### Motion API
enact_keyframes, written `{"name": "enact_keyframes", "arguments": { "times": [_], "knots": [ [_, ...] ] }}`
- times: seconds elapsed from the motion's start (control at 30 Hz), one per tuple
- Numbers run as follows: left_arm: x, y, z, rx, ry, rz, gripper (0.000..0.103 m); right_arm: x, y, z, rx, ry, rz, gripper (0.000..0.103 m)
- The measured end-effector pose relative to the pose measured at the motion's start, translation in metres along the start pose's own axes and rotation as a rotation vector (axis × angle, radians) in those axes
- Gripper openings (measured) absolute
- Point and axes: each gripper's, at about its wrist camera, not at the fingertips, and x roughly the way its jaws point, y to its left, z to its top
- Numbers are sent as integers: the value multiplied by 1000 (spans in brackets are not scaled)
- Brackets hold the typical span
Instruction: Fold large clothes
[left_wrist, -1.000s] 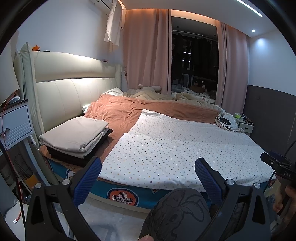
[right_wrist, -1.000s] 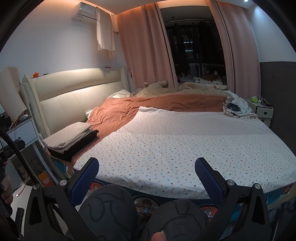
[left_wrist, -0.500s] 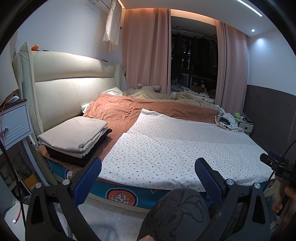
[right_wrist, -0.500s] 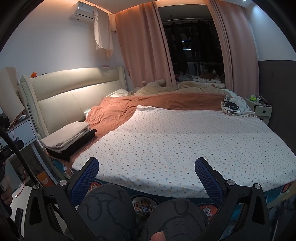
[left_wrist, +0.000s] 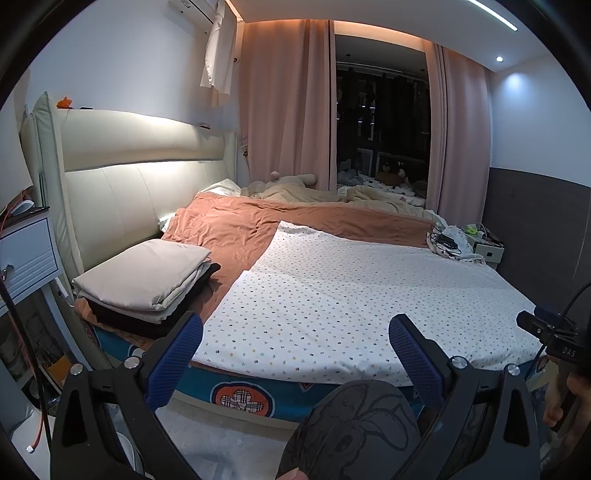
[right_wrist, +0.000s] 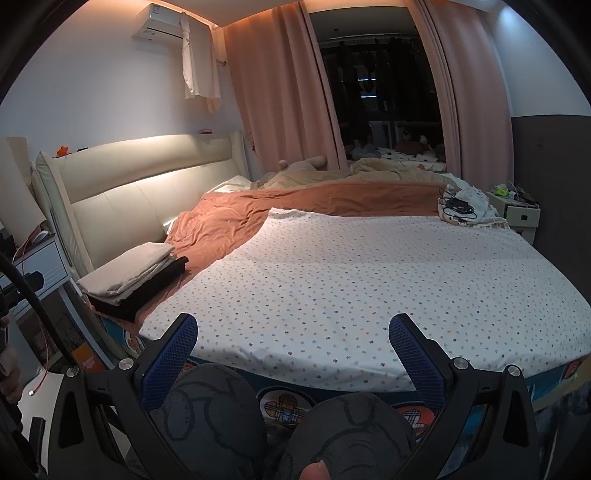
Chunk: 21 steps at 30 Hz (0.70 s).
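A white dotted sheet (left_wrist: 351, 291) lies spread flat over the near part of the bed, over an orange cover (left_wrist: 240, 225); it also shows in the right wrist view (right_wrist: 351, 280). A stack of folded beige and black clothes (left_wrist: 147, 284) sits at the bed's near left corner, also in the right wrist view (right_wrist: 133, 280). My left gripper (left_wrist: 295, 347) is open and empty, in front of the bed's near edge. My right gripper (right_wrist: 293, 345) is open and empty, just short of the sheet's near edge. Dark patterned knees show under both grippers.
A padded headboard (left_wrist: 140, 192) runs along the left. A white bedside table (left_wrist: 26, 251) stands at the far left. A beige blanket and plush toy (left_wrist: 291, 188) lie at the back. Cables and cloth (right_wrist: 461, 206) sit at the far right corner beside a small nightstand (right_wrist: 521, 214).
Both views have drifted slightly; the bed sits a little lower and nearer in the frames. Both grippers stay open and empty. Nothing on the bed has moved.
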Motion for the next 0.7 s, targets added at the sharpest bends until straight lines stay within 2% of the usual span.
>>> {"name": "enact_keyframes", "arguments": {
  "times": [0.7],
  "knots": [
    [3,-1,0,-6,16,-3,103,6,-5,1,14,15,6,103]
  ]
}}
